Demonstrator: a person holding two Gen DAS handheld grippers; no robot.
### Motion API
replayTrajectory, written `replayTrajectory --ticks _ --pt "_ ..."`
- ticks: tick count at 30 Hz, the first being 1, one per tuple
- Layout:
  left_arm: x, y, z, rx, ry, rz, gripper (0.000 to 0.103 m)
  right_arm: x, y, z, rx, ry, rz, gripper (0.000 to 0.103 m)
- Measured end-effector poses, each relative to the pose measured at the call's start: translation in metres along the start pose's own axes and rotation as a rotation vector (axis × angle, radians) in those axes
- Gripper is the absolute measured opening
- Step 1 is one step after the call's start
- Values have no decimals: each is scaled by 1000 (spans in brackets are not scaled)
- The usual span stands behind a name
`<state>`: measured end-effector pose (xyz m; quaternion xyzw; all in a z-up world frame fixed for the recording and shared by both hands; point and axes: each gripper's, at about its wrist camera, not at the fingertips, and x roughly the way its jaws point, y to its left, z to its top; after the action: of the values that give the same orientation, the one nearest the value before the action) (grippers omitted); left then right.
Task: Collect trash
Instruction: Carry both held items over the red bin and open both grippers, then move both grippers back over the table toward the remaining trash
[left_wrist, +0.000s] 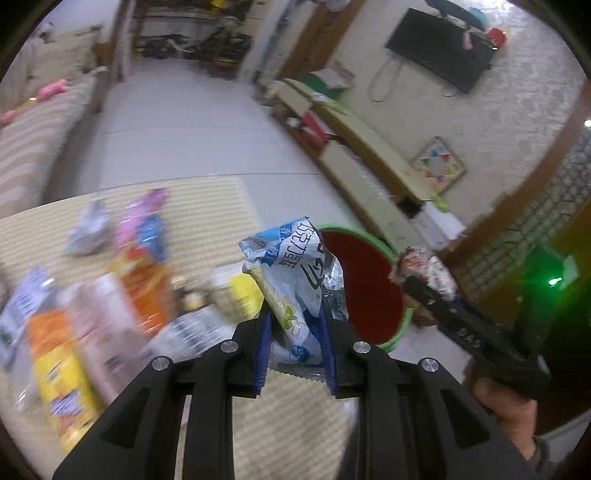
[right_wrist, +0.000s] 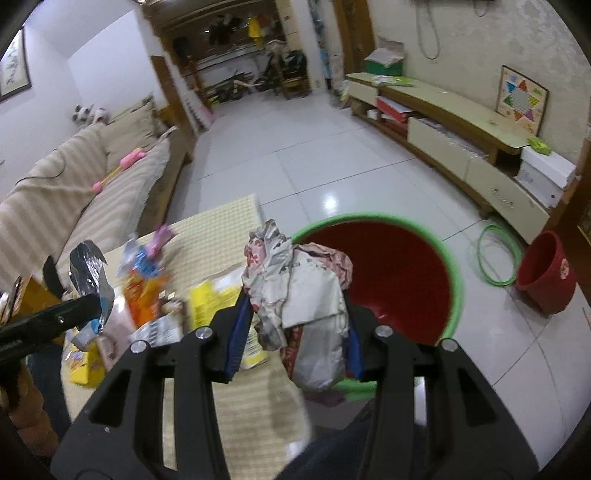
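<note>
In the left wrist view, blurred wrappers (left_wrist: 85, 306) lie strewn over the mat (left_wrist: 207, 206) from nine to ten o'clock. At centre the left gripper (left_wrist: 295, 332) is clamped on a blue-and-white packet (left_wrist: 295, 273), its blue pads pressing the packet's sides so that it stands upright above the mat. Just behind it, toward one o'clock, sits the green-rimmed red basin (left_wrist: 362, 291). At three o'clock this view alone shows the right gripper (left_wrist: 424, 277) from outside, a crumpled wrapper (left_wrist: 428, 269) at its tip and a hand (left_wrist: 506, 417) on its grip at four o'clock; a dark TV (left_wrist: 443, 48) hangs at one o'clock. In the right wrist view, the left gripper (right_wrist: 88, 299) enters at nine o'clock with its packet (right_wrist: 92, 280) showing a silvery inside. The wrappers (right_wrist: 147, 280) on the mat (right_wrist: 221, 221) come next, sharper here. At centre the right gripper (right_wrist: 295, 325) is closed on the crumpled wrapper (right_wrist: 303, 306), which hangs over the near rim of the basin (right_wrist: 458, 280), partly above the mat's edge. Only this view shows a green hoop (right_wrist: 480, 254) and a red bucket (right_wrist: 546, 273) on the floor at three o'clock.
</note>
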<state>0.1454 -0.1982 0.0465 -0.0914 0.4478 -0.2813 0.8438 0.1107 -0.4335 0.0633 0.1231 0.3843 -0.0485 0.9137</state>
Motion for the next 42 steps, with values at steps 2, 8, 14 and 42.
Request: replayTrajectory --ticks 2,8,14,42 --pt "17 -9 12 10 11 -41 22 8 -18 7 23 6 -15 43" --pt "66 -36 41 26 67 -131 24 33 -54 16 73 38 -30 43" --pt "112 -54 54 41 117 -155 25 55 -70 17 90 81 -22 44" --pt "-5 25 20 -48 -95 119 95 15 12 -1 51 49 56 98"
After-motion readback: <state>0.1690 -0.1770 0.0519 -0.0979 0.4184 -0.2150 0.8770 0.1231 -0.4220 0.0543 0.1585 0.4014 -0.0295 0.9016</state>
